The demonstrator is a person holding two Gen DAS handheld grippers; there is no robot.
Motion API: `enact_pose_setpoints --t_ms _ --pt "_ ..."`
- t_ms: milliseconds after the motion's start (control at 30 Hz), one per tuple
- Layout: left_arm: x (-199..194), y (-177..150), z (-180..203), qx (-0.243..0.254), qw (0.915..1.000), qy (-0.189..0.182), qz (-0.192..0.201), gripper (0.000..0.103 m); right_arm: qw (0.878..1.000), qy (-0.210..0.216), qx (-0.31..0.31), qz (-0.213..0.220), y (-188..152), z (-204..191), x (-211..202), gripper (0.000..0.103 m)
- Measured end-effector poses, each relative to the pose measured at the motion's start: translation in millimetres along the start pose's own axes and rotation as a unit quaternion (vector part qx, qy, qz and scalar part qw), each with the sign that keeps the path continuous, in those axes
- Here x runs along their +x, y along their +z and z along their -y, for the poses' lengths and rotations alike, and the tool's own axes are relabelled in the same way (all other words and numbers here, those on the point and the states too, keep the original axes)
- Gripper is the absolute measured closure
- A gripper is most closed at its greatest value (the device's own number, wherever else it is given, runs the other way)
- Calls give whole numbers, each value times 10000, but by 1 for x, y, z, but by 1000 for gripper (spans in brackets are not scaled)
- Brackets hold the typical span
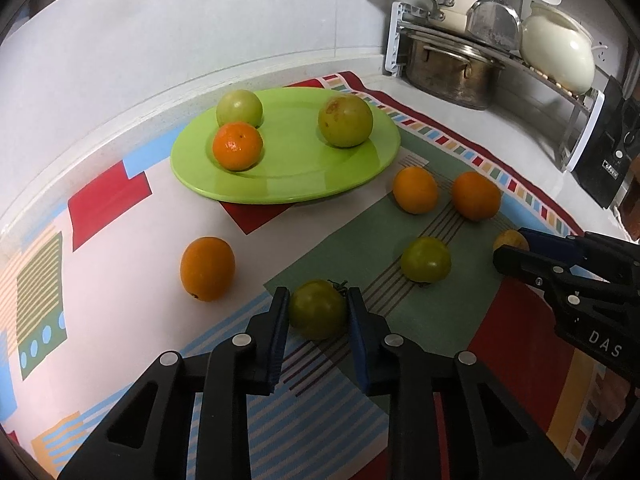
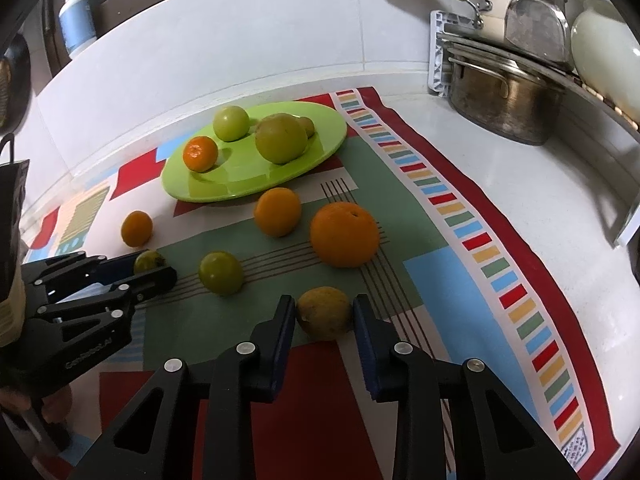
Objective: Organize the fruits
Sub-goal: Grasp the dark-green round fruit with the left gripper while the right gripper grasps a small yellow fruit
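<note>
My left gripper (image 1: pixel 318 296) is shut on a green tomato (image 1: pixel 318 312) that rests on the patterned cloth; both blue pads touch its sides. A dull yellow fruit (image 2: pixel 324 314) on the cloth is held the same way by my right gripper (image 2: pixel 324 302). A lime-green plate (image 1: pixel 280 194) at the back carries two green fruits (image 1: pixel 239 107) (image 1: pixel 345 120) and a small orange (image 1: pixel 237 146). Loose on the cloth lie three oranges (image 1: pixel 207 268) (image 1: pixel 415 190) (image 1: pixel 476 196) and another green tomato (image 1: pixel 426 259). Each wrist view shows the other gripper at its side edge.
A patterned cloth (image 2: pixel 460 208) covers the white counter. At the back right stands a rack with a steel pot (image 2: pixel 504 108), a cream kettle (image 1: pixel 560 52) and pans. A black appliance (image 1: pixel 612 152) stands at the far right, a soap bottle (image 2: pixel 76 20) at the back left. A tiled wall runs behind.
</note>
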State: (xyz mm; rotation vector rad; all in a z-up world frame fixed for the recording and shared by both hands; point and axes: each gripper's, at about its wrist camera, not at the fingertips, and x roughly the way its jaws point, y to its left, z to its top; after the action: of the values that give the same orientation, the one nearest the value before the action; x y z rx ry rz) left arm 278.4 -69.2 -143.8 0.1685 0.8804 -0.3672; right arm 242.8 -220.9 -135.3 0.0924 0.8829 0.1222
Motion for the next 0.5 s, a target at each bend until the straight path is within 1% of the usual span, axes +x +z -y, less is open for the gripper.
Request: enact_pose_setpoints --t_ms 200,500 --pt "-16 2 -1 -51 9999 46 134 75 9998 98 -81 124 4 -8 -13 72" --pt "-52 13 -2 5 9984 183 533 75 9983 315 -207 440 18 -20 -39 72"
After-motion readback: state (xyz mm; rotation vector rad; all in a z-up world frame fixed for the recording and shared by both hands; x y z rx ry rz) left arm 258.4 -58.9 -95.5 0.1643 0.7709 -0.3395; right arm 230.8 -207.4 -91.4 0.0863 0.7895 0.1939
